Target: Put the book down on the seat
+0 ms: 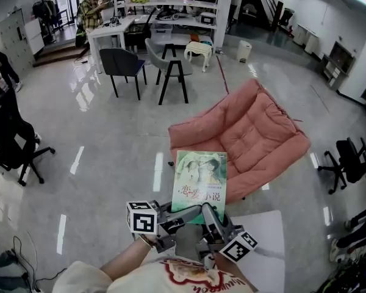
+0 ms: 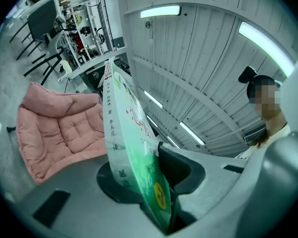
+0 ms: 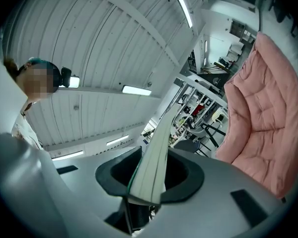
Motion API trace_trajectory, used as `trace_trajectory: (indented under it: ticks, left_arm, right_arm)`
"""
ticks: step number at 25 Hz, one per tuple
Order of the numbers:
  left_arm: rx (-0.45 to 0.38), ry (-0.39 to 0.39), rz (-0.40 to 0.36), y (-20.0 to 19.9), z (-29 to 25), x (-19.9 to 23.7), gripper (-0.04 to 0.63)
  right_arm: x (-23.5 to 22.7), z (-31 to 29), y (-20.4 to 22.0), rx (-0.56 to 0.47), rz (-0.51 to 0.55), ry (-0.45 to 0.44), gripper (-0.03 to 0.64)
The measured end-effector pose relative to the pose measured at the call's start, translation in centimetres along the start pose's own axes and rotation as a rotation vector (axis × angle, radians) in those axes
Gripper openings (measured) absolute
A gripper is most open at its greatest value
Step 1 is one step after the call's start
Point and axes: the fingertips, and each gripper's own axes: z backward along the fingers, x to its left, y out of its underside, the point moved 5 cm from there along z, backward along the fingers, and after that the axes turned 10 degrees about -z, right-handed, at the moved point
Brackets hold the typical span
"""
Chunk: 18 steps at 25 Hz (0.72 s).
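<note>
The left tongs [image 1: 182, 216] and right tongs [image 1: 212, 220] both clench the book [image 1: 199, 180] by its near edge. It is likely a light, fairly stiff paperback (glossy, probably slippery), with the pink seat [image 1: 256, 133] ahead.

Ahead of you, the glossy grey floor [image 1: 104, 139] carries a pink padded seat [image 1: 244, 136], its cushion tilted back. Beyond it stand a dark chair [image 1: 123, 63], a black stool [image 1: 172, 78] and a white desk [image 1: 110, 28]. A black office chair [image 1: 15, 142] stands at your left.
</note>
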Motion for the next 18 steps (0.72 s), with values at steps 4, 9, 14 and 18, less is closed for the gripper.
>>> trace_trajectory:
  ticks: [4,9,14,18]
  left_arm:
    - [0.021,0.017,0.008,-3.0,-1.9,4.0,0.101]
    - [0.054,0.039,0.01,-7.9,-3.8,9.1,0.101]
    - [0.097,0.06,0.0,-10.8,-5.6,13.7,0.101]
    - [0.119,0.076,0.017,-12.9,-7.6,16.6,0.101]
  right_arm:
    - [-2.7,-3.6,-2.3,-0.018,0.004,0.014,0.103]
    - [-5.8,-9.2,-5.1,-0.056,0.007,0.036,0.103]
    - [-9.0,-12.9,-7.0,-0.096,0.006,0.048,0.103]
    - [-11.2,-15.2,-9.0,-0.117,0.005,0.072,0.103]
